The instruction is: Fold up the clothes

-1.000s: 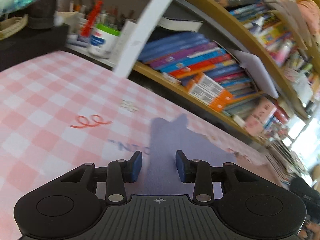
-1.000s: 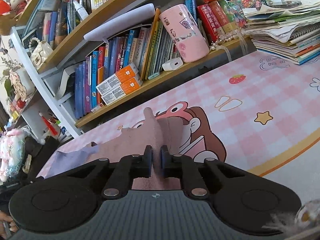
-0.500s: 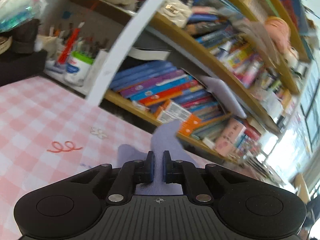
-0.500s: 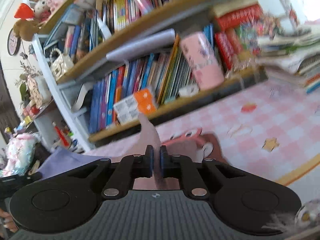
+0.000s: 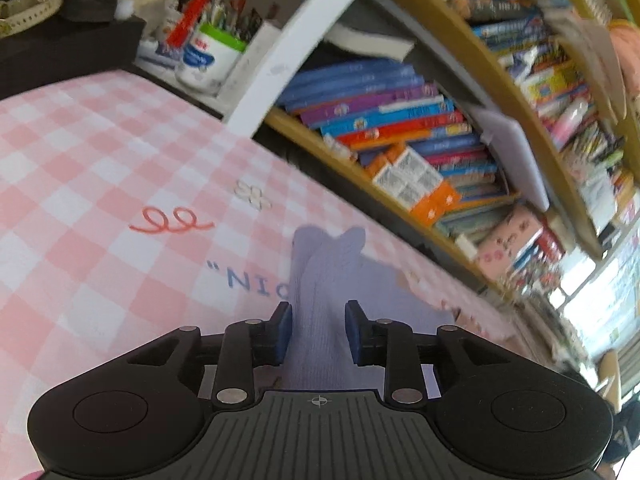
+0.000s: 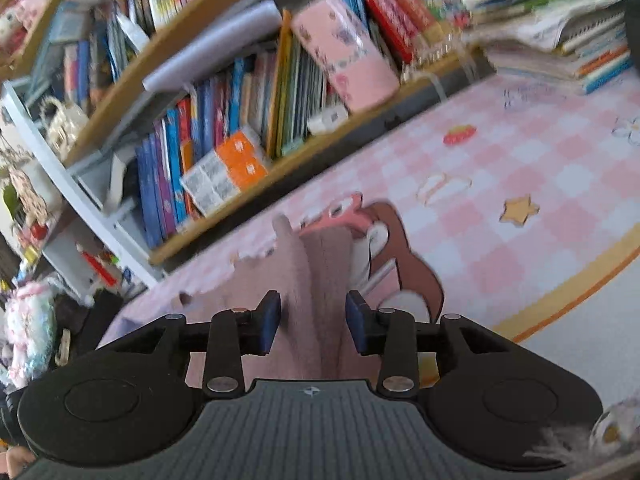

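Left wrist view: a pink-and-white checked table cover fills the left, printed with a red squiggle and blue letters; a white tub of pens stands beyond its far edge; to the right a wooden bookshelf carries leaning books; the left gripper has its jaws opening, spread apart, with a raised fold of the lavender cloth standing between the blue pads, brushing the left pad and clear of the right; the rest of that cloth lies flat on the cover just ahead.

Right wrist view: shelves of upright books and a pink case run across the back; the right gripper also has its jaws opening, parted, with a ridge of the dusty-pink cloth between the pads and touching neither; this cloth lies over a brown cartoon figure printed on the cover; a yellow star and a strawberry are printed further right.
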